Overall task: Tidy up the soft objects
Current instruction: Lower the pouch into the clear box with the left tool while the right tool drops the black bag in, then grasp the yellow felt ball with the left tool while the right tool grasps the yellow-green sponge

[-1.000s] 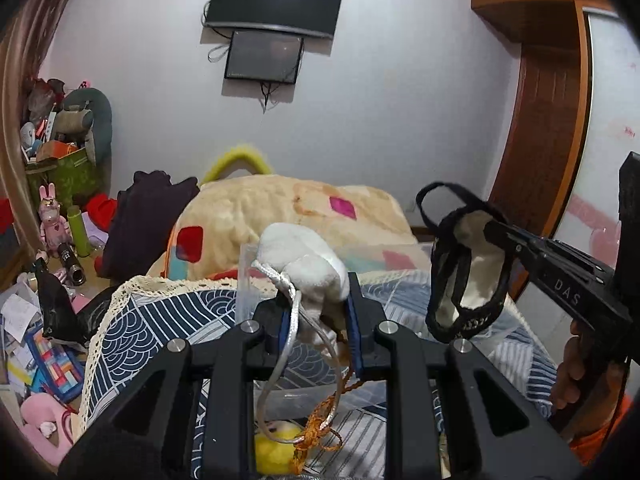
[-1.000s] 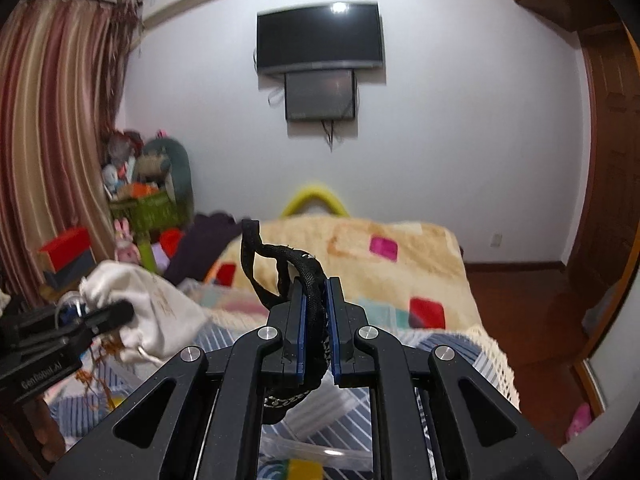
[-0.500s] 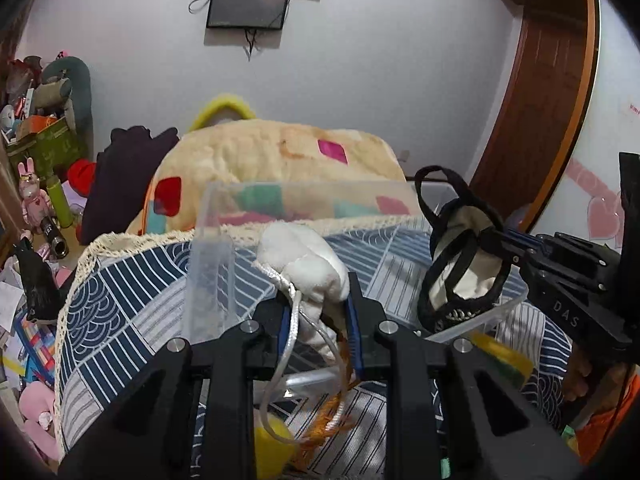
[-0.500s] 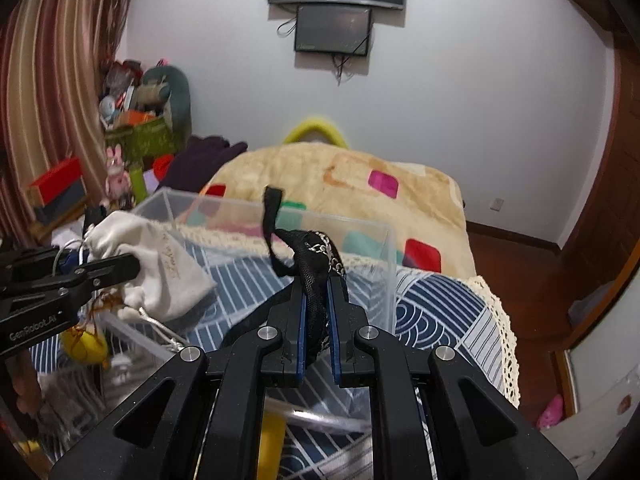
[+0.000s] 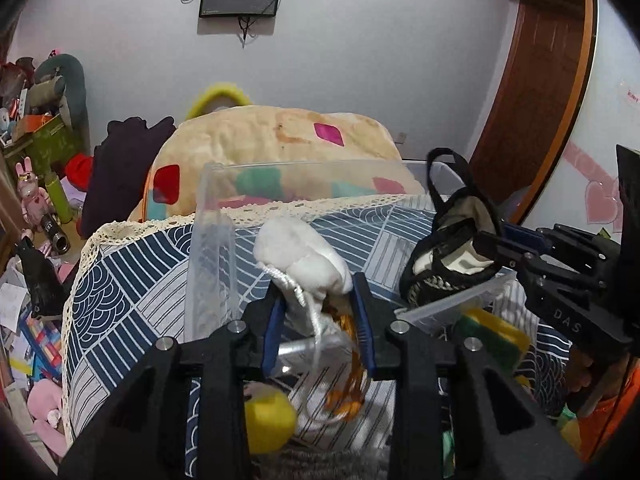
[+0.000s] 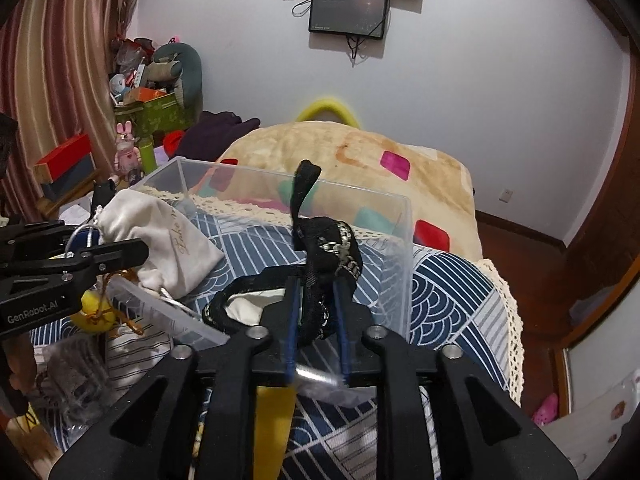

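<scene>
A clear plastic bin (image 5: 208, 240) stands on the blue-patterned cloth. My left gripper (image 5: 318, 292) has its jaws parted around the neck of a white drawstring pouch (image 5: 304, 252), which hangs over the bin's near rim; the pouch also shows in the right wrist view (image 6: 168, 236). My right gripper (image 6: 316, 300) has its jaws slightly parted around a black mesh bag (image 6: 328, 248) with a cream lining, held over the bin's near right corner; the bag also shows in the left wrist view (image 5: 448, 256).
A yellow soft toy (image 5: 268, 420), orange cord and a yellow-green sponge (image 5: 492, 332) lie on the cloth in front of the bin. A beige blanket (image 5: 272, 140) is piled behind. Clutter and toys fill the floor at left (image 5: 36, 208).
Both grippers have tipped down and lowered toward the bin with their loads. Both pairs of jaws have spread apart compared with before.
</scene>
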`<act>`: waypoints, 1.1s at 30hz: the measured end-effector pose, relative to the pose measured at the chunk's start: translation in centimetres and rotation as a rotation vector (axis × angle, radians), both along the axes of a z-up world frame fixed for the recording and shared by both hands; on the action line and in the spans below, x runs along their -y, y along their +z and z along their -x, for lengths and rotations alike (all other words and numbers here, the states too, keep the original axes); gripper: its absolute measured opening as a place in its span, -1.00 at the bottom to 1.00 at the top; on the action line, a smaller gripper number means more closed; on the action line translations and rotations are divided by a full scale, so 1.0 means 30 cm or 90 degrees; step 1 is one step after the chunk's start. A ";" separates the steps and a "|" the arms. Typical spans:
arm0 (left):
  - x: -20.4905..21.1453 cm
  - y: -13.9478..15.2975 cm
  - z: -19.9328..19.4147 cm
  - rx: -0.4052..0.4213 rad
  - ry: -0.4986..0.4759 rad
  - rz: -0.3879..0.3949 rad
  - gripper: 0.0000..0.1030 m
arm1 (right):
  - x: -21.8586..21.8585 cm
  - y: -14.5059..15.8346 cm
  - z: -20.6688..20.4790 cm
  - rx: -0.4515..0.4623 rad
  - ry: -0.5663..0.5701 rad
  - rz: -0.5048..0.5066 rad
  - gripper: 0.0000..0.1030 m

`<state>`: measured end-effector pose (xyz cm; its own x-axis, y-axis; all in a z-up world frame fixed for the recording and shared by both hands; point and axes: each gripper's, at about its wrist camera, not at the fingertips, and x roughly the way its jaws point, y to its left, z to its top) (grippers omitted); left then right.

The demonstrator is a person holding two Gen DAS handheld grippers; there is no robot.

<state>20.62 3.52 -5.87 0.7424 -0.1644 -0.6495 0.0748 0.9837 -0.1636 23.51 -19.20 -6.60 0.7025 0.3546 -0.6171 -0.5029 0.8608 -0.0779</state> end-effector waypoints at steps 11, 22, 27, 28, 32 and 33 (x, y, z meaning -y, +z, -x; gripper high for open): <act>-0.017 0.115 0.138 0.063 0.004 -0.006 0.31 | 0.033 0.084 0.101 0.061 0.004 -0.043 0.04; -0.037 0.133 0.279 0.112 0.040 -0.047 0.78 | 0.070 0.099 0.188 0.094 -0.005 -0.078 0.40; -0.053 0.062 0.295 0.092 0.053 -0.061 0.78 | 0.085 0.045 0.200 0.070 -0.019 -0.084 0.40; -0.058 0.044 0.292 0.083 0.052 -0.059 0.78 | 0.087 0.028 0.199 0.058 -0.017 -0.087 0.40; -0.070 -0.018 0.269 0.047 0.051 -0.051 0.78 | 0.076 -0.036 0.202 0.019 -0.010 -0.086 0.40; -0.074 -0.037 0.263 0.039 0.055 -0.053 0.78 | 0.078 -0.049 0.203 0.014 -0.009 -0.087 0.40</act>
